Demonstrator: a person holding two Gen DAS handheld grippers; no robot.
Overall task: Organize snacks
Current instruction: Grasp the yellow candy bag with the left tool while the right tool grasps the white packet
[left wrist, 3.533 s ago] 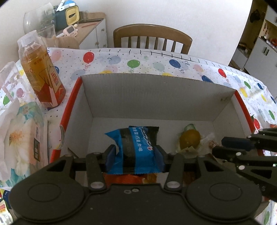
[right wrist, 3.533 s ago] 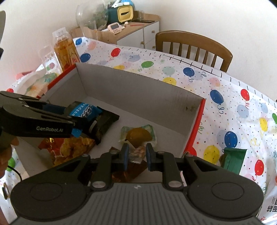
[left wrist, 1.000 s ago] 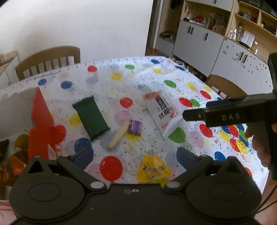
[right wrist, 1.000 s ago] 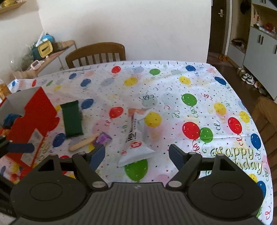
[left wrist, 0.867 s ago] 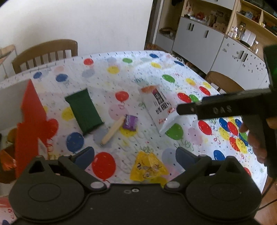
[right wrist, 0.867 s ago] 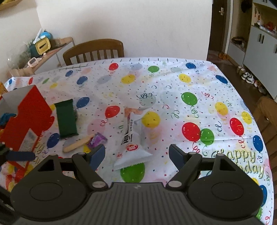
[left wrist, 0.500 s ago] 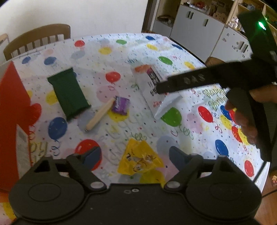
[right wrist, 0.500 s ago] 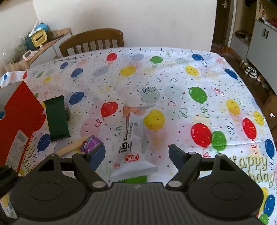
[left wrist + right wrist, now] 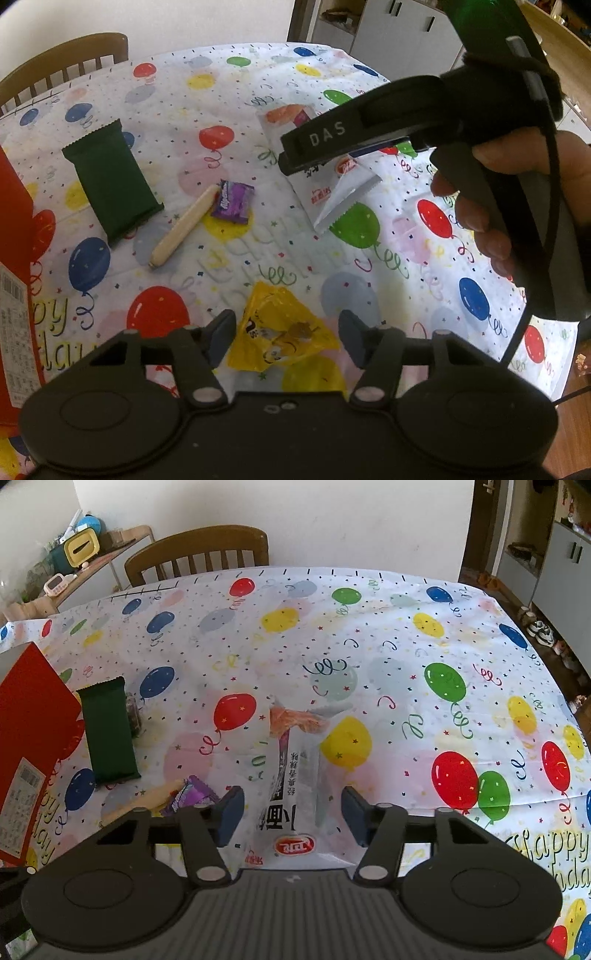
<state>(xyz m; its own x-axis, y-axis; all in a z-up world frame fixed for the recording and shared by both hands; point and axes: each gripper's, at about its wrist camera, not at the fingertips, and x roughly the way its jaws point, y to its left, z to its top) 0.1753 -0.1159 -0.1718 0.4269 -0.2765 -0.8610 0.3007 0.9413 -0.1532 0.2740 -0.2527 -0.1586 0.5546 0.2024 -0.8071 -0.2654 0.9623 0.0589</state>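
A yellow snack packet [image 9: 280, 325] lies on the balloon tablecloth between the fingers of my left gripper [image 9: 286, 338]. Its jaws are closing, and the pads stand at the packet's edges without squeezing it. In the right wrist view a long white packet [image 9: 291, 775] lies lengthwise between the fingers of my right gripper [image 9: 291, 818]. These jaws are closing too, with gaps on both sides. A green packet [image 9: 110, 181], a purple candy [image 9: 232, 201] and a pale stick [image 9: 183, 227] lie further left. The red box [image 9: 29, 738] stands at the left edge.
In the left wrist view a person's hand [image 9: 498, 206] holds the right gripper, whose finger [image 9: 332, 133] reaches over the white packet. A wooden chair [image 9: 199, 550] stands behind the table. The table's right edge drops off toward grey cabinets [image 9: 399, 33].
Both grippers have come down closer to the tablecloth and their jaws have narrowed, the left around the yellow packet and the right around the white one. Earlier still they were over the box.
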